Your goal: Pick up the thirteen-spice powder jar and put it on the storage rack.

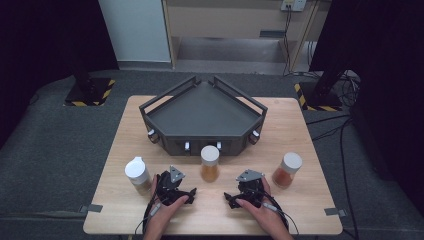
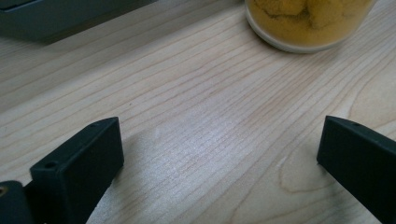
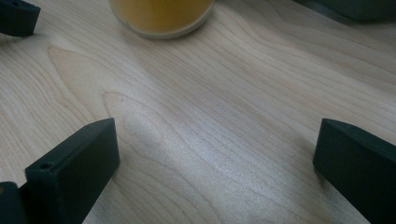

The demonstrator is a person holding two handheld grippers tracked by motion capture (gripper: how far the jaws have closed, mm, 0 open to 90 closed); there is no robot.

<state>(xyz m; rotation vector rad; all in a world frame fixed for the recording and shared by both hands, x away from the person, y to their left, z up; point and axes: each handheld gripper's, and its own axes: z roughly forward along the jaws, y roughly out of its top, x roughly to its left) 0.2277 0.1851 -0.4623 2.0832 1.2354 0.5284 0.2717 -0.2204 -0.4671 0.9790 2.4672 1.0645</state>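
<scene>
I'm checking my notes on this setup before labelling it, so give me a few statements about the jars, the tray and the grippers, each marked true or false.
1. Three jars stand on the wooden table. True: the left jar, the middle jar and the right jar.
2. The middle jar sits inside the dark tray. False: it stands on the table in front of the tray.
3. The left gripper is open with nothing between its jaws. True.
4. The right gripper is shut on the right jar. False: it is open and empty, with bare table between its jaws.
5. All the jars have white lids. True.
6. The tray holds a jar. False: nothing lies in it.
</scene>
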